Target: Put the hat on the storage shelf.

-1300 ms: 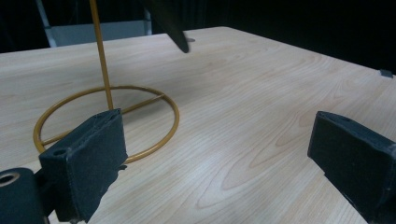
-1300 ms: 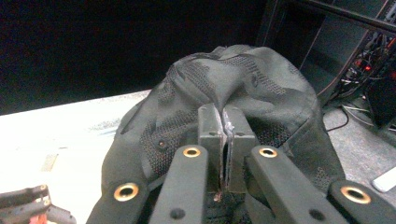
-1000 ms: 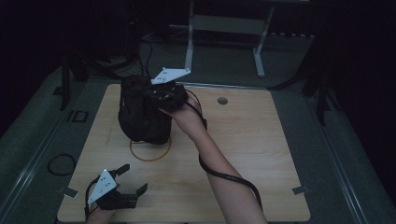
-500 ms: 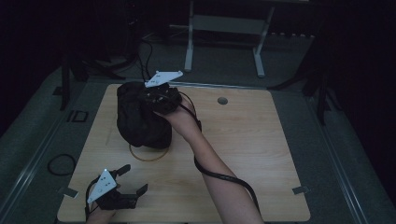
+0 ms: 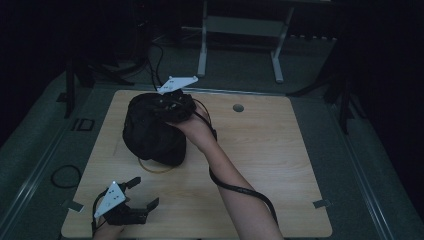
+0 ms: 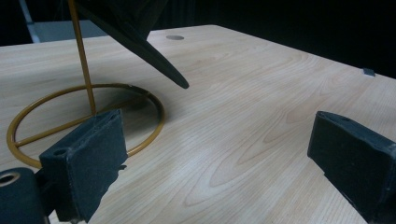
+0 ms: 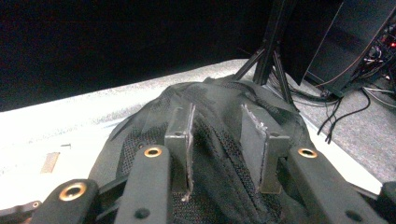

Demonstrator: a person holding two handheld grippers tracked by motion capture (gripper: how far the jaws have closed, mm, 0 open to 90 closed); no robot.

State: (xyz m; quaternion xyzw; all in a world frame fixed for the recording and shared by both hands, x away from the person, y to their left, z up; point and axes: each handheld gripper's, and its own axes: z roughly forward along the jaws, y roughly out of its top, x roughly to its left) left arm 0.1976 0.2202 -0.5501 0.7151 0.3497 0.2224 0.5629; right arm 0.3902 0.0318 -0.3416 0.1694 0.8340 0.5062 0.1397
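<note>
- Up at the far-left part of the worktop (image 5: 280, 165), the right tongs (image 5: 172, 102) sit on top of a black cap (image 5: 150, 135), with the grey plate above them.
- Seen along the right tongs (image 7: 217, 135), the two jaws stand a narrow gap apart with a ridge of the cap's (image 7: 219, 186) black mesh fabric pinched between them; they grip the cap.
- Under the cap a thin gold wire stand (image 5: 155, 167) shows, its ring base lying flat on the worktop.
- Near the front-left edge, the left tongs (image 5: 137, 192) rest low over the wood, well apart from the cap.
- Their jaws stand wide apart (image 6: 217, 154), holding nothing; bare wood lies between them, with the stand's ring (image 6: 84, 119) just beyond one jaw and the cap's brim (image 6: 154, 51) overhanging it.
</note>
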